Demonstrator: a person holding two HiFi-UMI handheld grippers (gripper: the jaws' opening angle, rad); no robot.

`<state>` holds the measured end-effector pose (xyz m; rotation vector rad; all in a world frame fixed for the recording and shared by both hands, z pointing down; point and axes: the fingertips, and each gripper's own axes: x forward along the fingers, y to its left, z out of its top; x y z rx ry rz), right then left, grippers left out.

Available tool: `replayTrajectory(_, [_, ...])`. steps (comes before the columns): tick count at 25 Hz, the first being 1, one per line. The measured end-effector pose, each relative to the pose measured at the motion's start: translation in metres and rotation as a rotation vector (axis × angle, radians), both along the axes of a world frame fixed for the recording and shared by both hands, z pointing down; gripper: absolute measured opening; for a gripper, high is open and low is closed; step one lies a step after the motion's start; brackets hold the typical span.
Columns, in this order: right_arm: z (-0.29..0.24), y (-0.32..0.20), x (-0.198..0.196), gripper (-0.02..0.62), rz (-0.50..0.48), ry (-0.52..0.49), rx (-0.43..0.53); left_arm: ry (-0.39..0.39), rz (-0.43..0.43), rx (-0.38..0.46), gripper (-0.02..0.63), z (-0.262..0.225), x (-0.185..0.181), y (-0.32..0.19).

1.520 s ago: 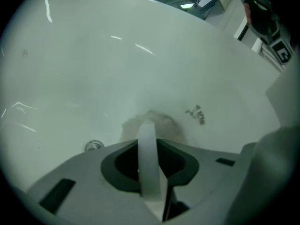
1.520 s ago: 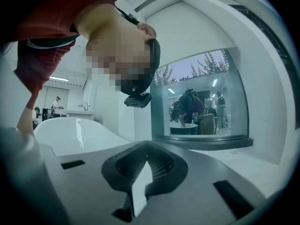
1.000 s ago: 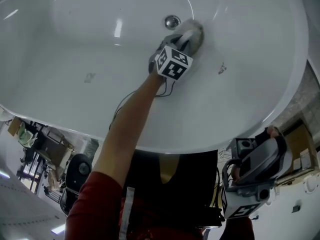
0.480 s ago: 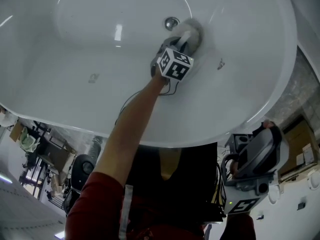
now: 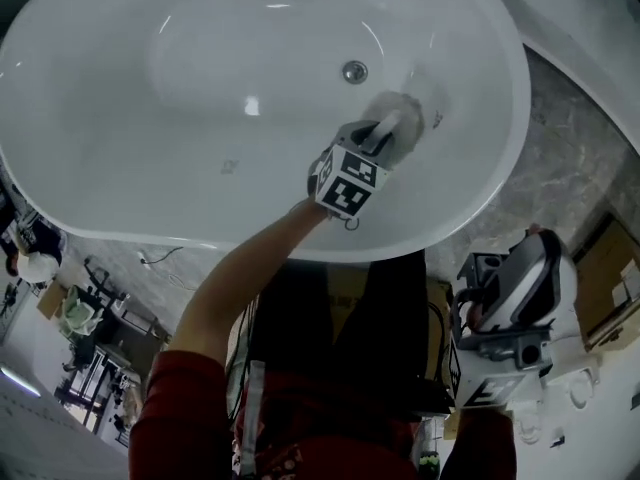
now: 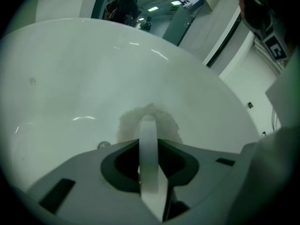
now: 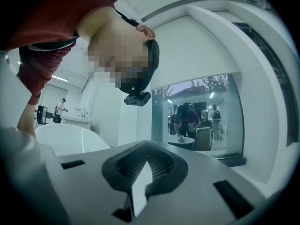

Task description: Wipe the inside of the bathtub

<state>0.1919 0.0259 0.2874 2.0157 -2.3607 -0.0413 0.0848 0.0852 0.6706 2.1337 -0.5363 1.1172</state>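
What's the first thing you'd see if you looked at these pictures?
The huge white bathtub fills the top of the head view. Inside it, just beside the drain, the left tongs press a fluffy cloth against the tub's wall. The right tongs are shut and empty outside the tub, at the lower right of the head view.

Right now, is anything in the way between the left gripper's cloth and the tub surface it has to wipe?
Nothing visible. The cloth lies against the bathtub inner wall; only the drain sits nearby.
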Motion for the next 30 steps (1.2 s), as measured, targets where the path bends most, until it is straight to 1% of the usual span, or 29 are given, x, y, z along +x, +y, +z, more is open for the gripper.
replayTrajectory(3, [-0.035, 0.014, 0.001, 0.011, 0.045, 0.002, 0.031, 0.068, 0.048, -0.036, 0.098, -0.060, 0.004, 0.021])
replayTrajectory(6, [-0.066, 0.025, 0.004, 0.011, 0.104, 0.042, 0.061, 0.102, 0.101, -0.064, 0.098, -0.111, 0.005, 0.032])
replayTrajectory(8, [-0.079, 0.031, 0.007, 0.011, 0.139, 0.055, 0.073, 0.123, 0.136, -0.093, 0.098, -0.133, 0.008, 0.044])
replayTrajectory(10, [-0.086, 0.035, 0.009, 0.011, 0.162, 0.057, 0.080, 0.137, 0.191, -0.124, 0.098, -0.147, 0.013, 0.060])
replayTrajectory(12, [-0.088, 0.039, 0.011, 0.011, 0.180, 0.056, 0.085, 0.127, 0.248, -0.155, 0.098, -0.149, 0.016, 0.077])
replayTrajectory(14, [-0.089, 0.044, 0.011, 0.011, 0.191, 0.053, 0.086, 0.112, 0.282, -0.163, 0.098, -0.146, 0.018, 0.089])
replayTrajectory(20, [-0.080, 0.056, 0.014, 0.011, 0.191, 0.031, 0.070, 0.098, 0.377, -0.103, 0.098, -0.141, 0.037, 0.100])
replayTrajectory(22, [-0.076, 0.058, 0.019, 0.011, 0.193, 0.023, 0.063, 0.100, 0.380, -0.098, 0.098, -0.137, 0.039, 0.101])
replayTrajectory(25, [-0.068, 0.060, 0.027, 0.011, 0.196, 0.011, 0.052, 0.103, 0.365, -0.116, 0.098, -0.131, 0.038, 0.099])
replayTrajectory(30, [-0.055, 0.066, 0.032, 0.011, 0.188, -0.006, 0.029, 0.072, 0.366, -0.099, 0.098, -0.115, 0.035, 0.094])
